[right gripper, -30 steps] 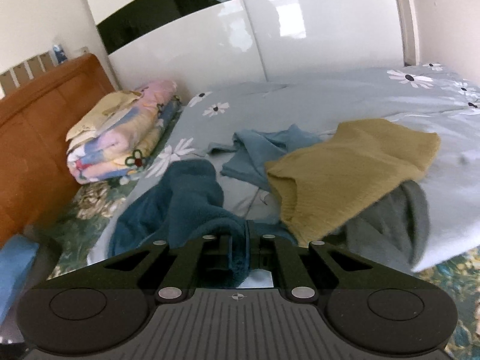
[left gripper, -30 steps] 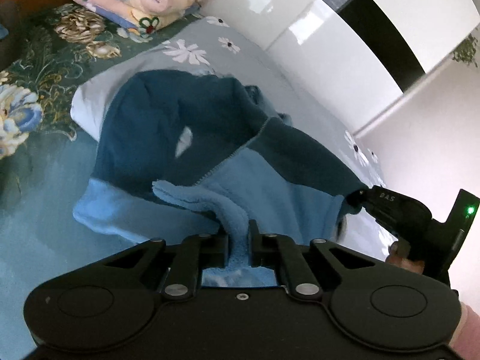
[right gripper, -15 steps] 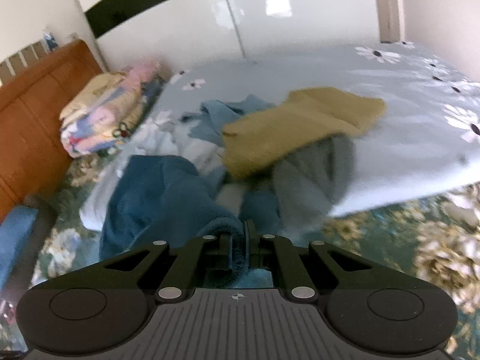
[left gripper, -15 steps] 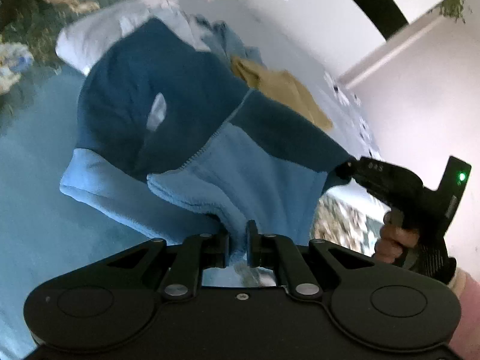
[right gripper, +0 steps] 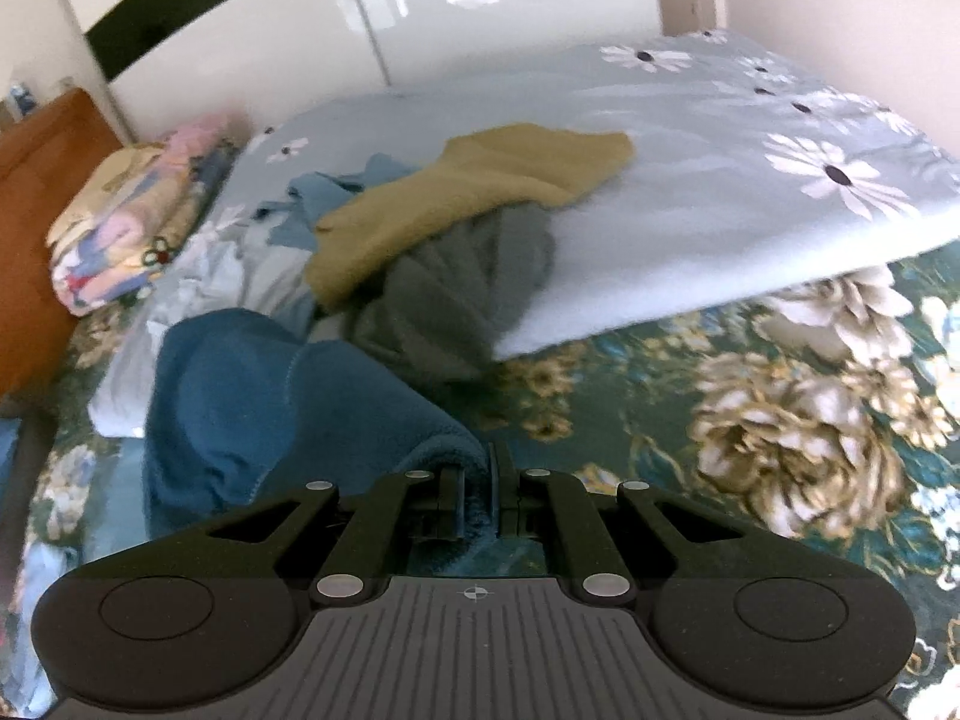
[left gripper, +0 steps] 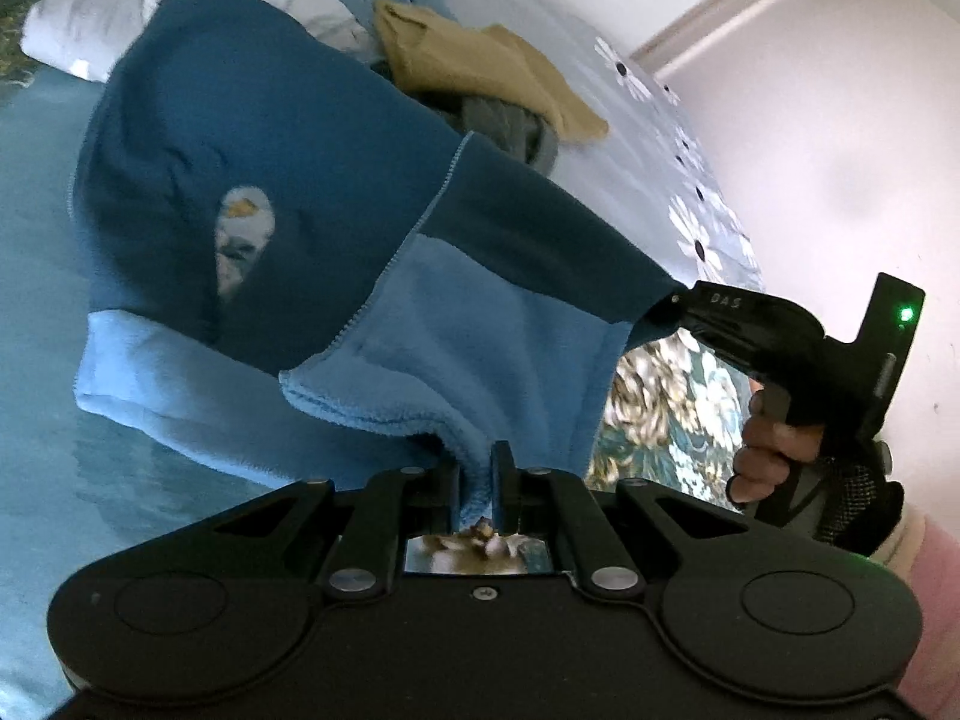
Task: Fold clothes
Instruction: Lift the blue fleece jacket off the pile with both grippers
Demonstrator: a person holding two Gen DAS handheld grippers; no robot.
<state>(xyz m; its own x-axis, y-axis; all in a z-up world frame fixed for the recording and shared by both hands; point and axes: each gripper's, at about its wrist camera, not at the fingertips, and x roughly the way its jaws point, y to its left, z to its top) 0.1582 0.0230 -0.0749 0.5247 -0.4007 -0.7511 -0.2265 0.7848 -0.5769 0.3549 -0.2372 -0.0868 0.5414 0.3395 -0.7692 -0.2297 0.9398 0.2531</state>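
Left wrist view, frame centre — both tongs, left tongs and right tongs, clench the blue fleece above the bed.

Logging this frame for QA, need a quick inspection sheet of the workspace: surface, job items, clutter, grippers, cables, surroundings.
Surface: bed with dark floral cover; pale daisy quilt lies over its far part.
Job's things: blue fleece garment, dark and light blue panels, held up and spread between both grippers.
Clutter: mustard sweater lying on a grey garment, small light-blue garment behind, folded blanket stack by the headboard.
Grippers: left gripper jaws shut on a light-blue edge; right gripper jaws shut on a dark-blue edge, hand on its grip.
Cables: nothing seen.
Surroundings: wooden headboard, glossy white wardrobe, plain wall.
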